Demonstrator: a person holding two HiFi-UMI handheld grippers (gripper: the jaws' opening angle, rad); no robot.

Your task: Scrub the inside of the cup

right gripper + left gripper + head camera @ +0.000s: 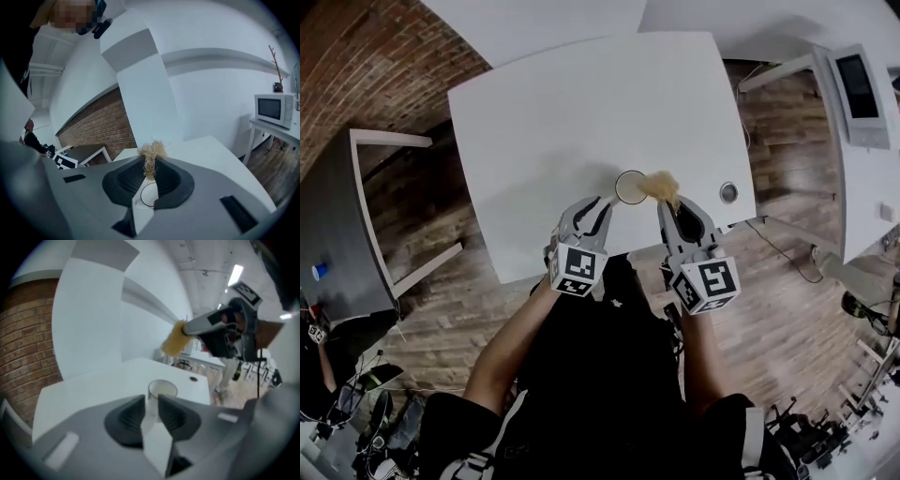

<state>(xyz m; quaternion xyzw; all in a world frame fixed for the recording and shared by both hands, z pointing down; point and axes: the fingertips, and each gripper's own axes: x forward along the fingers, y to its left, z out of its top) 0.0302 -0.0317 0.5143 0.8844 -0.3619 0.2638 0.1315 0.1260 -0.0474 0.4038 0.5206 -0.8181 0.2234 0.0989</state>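
While the right gripper (668, 201) is clamped on the fibrous scrubber (661, 185) just beside the rim of the cup (630, 187), the left gripper (604, 201) has its jaws apart, just short of the cup. It should probably grip the wall first to steady the cup. The cup stands near the front edge of the counter (553, 112), with bare surface beyond, so any push is safer directed away from that edge.

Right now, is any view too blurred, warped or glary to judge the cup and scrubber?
Head view: sharp, evenly lit, room edges bowed; cup distinct. Left gripper view: heavy fisheye, bright ceiling light flares, close foreground soft. Right gripper view: fibrous scrubber fairly sharp, corners vignetted dark.
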